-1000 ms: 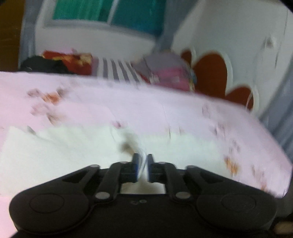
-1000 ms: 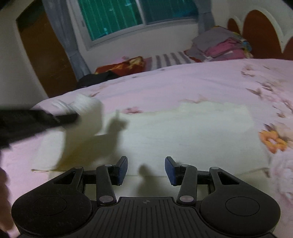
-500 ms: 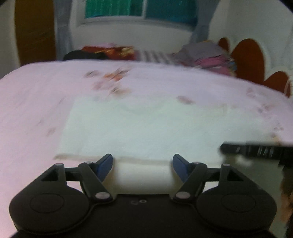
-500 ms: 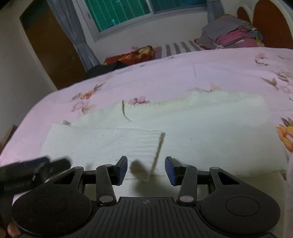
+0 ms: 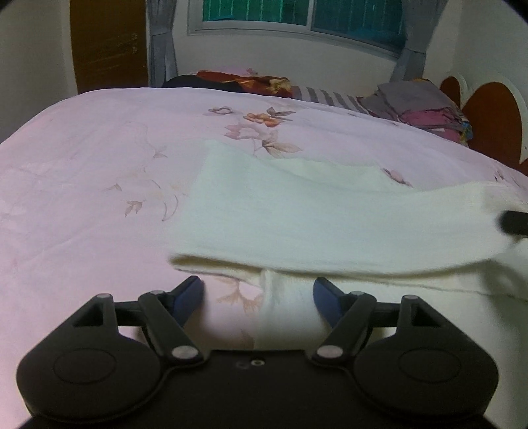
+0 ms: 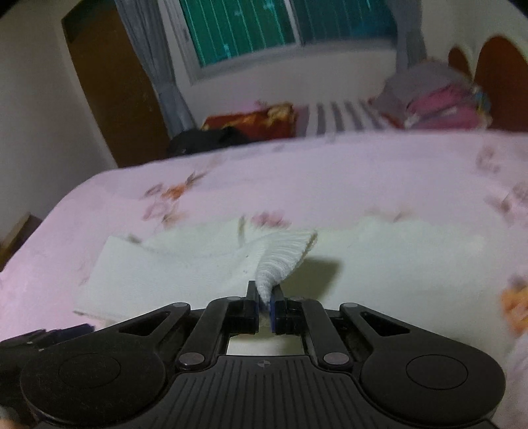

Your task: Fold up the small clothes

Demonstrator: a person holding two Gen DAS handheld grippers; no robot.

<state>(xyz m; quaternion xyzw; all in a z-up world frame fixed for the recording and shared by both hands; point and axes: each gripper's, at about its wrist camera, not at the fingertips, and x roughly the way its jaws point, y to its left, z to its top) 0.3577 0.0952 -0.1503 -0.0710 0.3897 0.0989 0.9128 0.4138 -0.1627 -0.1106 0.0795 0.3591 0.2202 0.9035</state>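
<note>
A cream knitted garment (image 5: 297, 211) lies spread on the pink floral bedsheet (image 5: 82, 184), with a sleeve folded across its body. My left gripper (image 5: 259, 293) is open and empty, low over the garment's near left edge. My right gripper (image 6: 264, 305) is shut on the ribbed cuff of the sleeve (image 6: 283, 257) and holds it lifted a little above the garment (image 6: 158, 274). The tip of the right gripper shows at the right edge of the left wrist view (image 5: 514, 222), next to the raised sleeve end.
Folded clothes (image 5: 425, 109) are stacked at the far right by the red-and-white headboard (image 5: 488, 112). A striped cloth (image 5: 326, 95) and a red and black pile (image 5: 241, 81) lie at the bed's far edge. A window (image 5: 297, 16) and wooden door (image 5: 109, 46) are behind.
My left gripper let go of the sleeve, opened and drew back to the left. My right gripper closed on the sleeve cuff and lifted it.
</note>
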